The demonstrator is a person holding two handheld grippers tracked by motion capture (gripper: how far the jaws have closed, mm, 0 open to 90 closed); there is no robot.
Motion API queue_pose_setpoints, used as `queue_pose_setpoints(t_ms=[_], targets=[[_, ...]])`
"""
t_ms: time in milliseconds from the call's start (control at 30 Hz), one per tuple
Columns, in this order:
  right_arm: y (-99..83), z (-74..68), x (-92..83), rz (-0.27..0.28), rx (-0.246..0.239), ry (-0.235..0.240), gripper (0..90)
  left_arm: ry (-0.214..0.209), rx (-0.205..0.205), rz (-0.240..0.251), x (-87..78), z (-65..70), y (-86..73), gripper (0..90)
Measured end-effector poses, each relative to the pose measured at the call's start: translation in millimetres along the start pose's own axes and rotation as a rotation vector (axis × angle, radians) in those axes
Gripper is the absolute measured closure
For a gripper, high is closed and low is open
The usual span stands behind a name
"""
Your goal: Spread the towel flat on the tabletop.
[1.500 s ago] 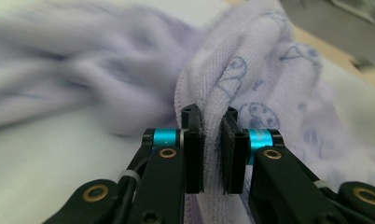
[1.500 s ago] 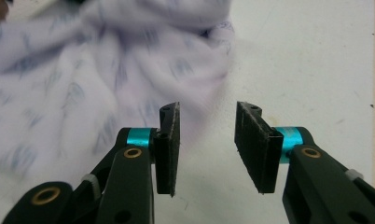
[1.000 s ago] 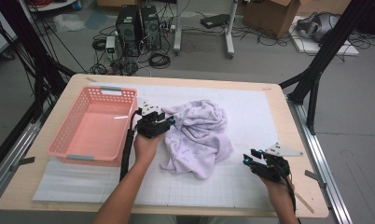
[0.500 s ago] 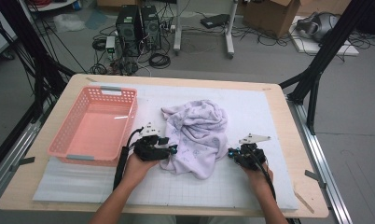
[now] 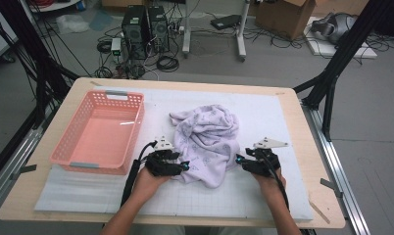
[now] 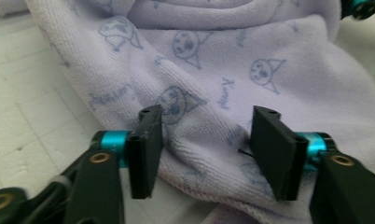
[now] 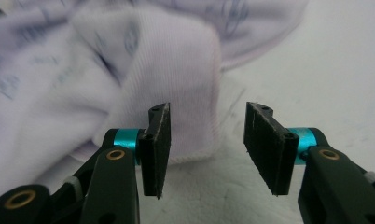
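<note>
My left tongs [image 6: 204,151] stand apart, having just narrowed a little, the flat black pads straddling a rolled hem of the towel [image 5: 207,142] without pressing it. The towel is soft lilac terry, nubbly, printed with small blue cartoon faces, and lies crumpled in loose folds at the middle of the white gridded mat [image 5: 263,191] on the wooden counter [image 5: 327,215]. My right tongs [image 7: 206,149] have just been opening and are apart; a thick rounded fold of the cloth sits by the left pad, mostly beyond it, with bare mat between the jaws. In the high view the two tongs flank the towel's near edge. A pink plastic lattice basket [image 5: 82,159], rectangular, stands just beside my left hand [image 5: 148,182].
</note>
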State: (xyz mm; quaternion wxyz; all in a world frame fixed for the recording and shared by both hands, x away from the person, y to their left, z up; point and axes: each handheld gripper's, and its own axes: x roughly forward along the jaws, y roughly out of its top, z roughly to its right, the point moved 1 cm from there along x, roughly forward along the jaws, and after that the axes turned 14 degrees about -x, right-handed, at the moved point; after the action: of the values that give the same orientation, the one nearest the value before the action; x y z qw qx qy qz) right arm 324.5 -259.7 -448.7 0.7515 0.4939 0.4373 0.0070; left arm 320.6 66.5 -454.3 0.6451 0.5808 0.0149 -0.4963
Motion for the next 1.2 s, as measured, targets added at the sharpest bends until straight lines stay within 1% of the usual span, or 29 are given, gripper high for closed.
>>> queue_pose_setpoints(t_ms=[33,67,100,133,167,200,267,300,333,400,467,500,533,567,600,633,667,700,733,767,833,867,900,967,1000,1067,1133,1167,1200], targets=[[-3.1,-0.6,6.6,-0.033,-0.006,0.006,59.8,0.005,0.028,0.001,-0.3,0.6,-0.5,65.9],[-4.4,-0.5,5.4,-0.014,-0.007,0.0,73.9,-0.004,0.032,0.001,-1.0,0.1,-0.5,76.9],[-5.6,0.6,3.0,-0.009,-0.011,0.044,84.9,-0.007,0.015,-0.004,-2.4,-1.3,-0.1,80.7],[-6.4,-0.7,0.3,-0.018,-0.025,0.038,85.9,-0.008,0.004,-0.002,-5.7,-2.9,0.2,82.5],[-8.3,-3.8,-5.2,-0.038,-0.061,0.025,86.4,-0.006,-0.009,0.008,-8.5,-3.5,-0.2,82.8],[-10.5,-5.1,-9.3,-0.045,-0.077,0.019,86.4,-0.005,-0.022,0.029,-13.5,-4.9,-1.0,82.8],[-20.4,-7.7,-24.3,-0.06,-0.099,0.013,86.6,-0.012,-0.041,0.056,-26.3,-8.3,-4.0,82.8],[-27.2,-8.6,-33.9,-0.069,-0.11,0.002,86.5,-0.016,-0.048,0.067,-33.3,-9.6,-6.1,82.8],[-34.6,-9.0,-44.7,-0.075,-0.111,-0.006,86.6,-0.03,-0.055,0.075,-39.9,-10.5,-8.4,82.7],[-48.8,-10.5,-65.9,-0.073,-0.098,0.018,86.6,-0.068,-0.072,0.081,-49.0,-7.7,-11.9,83.2],[-60.7,-16.8,-83.2,-0.074,-0.096,0.035,86.5,-0.097,-0.057,0.087,-52.9,2.0,-14.5,83.3],[-65.5,-20.8,-89.0,-0.078,-0.103,0.038,86.5,-0.109,-0.046,0.086,-52.7,7.0,-15.5,82.2],[-69.8,-24.8,-93.3,-0.092,-0.103,0.044,86.3,-0.109,-0.043,0.087,-51.8,11.1,-16.0,78.2],[-73.6,-27.8,-96.4,-0.094,-0.102,0.051,84.8,-0.109,-0.039,0.091,-50.9,13.1,-15.8,72.1],[-76.5,-29.6,-99.0,-0.085,-0.1,0.055,82.7,-0.109,-0.046,0.098,-49.7,13.1,-15.0,63.7],[-77.4,-30.0,-101.3,-0.072,-0.091,0.066,77.6,-0.107,-0.057,0.104,-48.9,11.5,-13.6,57.5],[-76.0,-28.9,-103.5,-0.055,-0.091,0.058,70.4,-0.104,-0.069,0.109,-48.0,9.4,-12.4,53.6],[-74.0,-27.2,-105.2,-0.039,-0.086,0.049,64.1,-0.103,-0.097,0.113,-46.0,5.1,-9.5,49.5],[-69.2,-22.7,-107.1,0.015,-0.058,0.052,62.0,-0.108,-0.113,0.112,-44.1,1.6,-6.6,47.6],[-64.0,-18.9,-108.3,0.055,-0.038,0.053,58.6,-0.107,-0.121,0.12,-41.6,-1.7,-3.4,46.7],[-49.0,-11.2,-104.4,0.104,-0.037,0.036,54.8,-0.101,-0.136,0.125,-36.0,-7.8,4.3,45.5],[-43.8,-8.4,-100.9,0.119,-0.041,0.027,52.7,-0.096,-0.143,0.139,-32.9,-10.4,7.8,45.5],[-36.8,-5.5,-95.2,0.125,-0.042,0.015,50.4,-0.083,-0.145,0.148,-30.4,-12.7,11.4,45.4],[-24.0,0.7,-78.8,0.131,-0.032,0.008,50.3,-0.076,-0.143,0.165,-26.3,-16.0,16.8,45.3],[-18.5,2.6,-68.5,0.13,-0.019,0.016,51.5,-0.071,-0.141,0.172,-24.8,-17.1,18.6,45.2],[-9.8,3.8,-45.3,0.105,-0.016,0.045,54.0,-0.086,-0.148,0.185,-21.9,-18.1,20.1,45.3],[-2.5,1.7,-21.5,0.062,-0.03,0.081,55.8,-0.079,-0.144,0.177,-20.3,-18.7,19.7,45.4],[2.2,-1.3,-8.2,0.029,-0.039,0.105,57.0,-0.078,-0.139,0.171,-19.9,-19.1,19.4,45.4],[4.6,-2.7,-0.7,0.019,-0.045,0.118,58.2,-0.076,-0.137,0.165,-19.3,-19.3,18.9,45.3]])
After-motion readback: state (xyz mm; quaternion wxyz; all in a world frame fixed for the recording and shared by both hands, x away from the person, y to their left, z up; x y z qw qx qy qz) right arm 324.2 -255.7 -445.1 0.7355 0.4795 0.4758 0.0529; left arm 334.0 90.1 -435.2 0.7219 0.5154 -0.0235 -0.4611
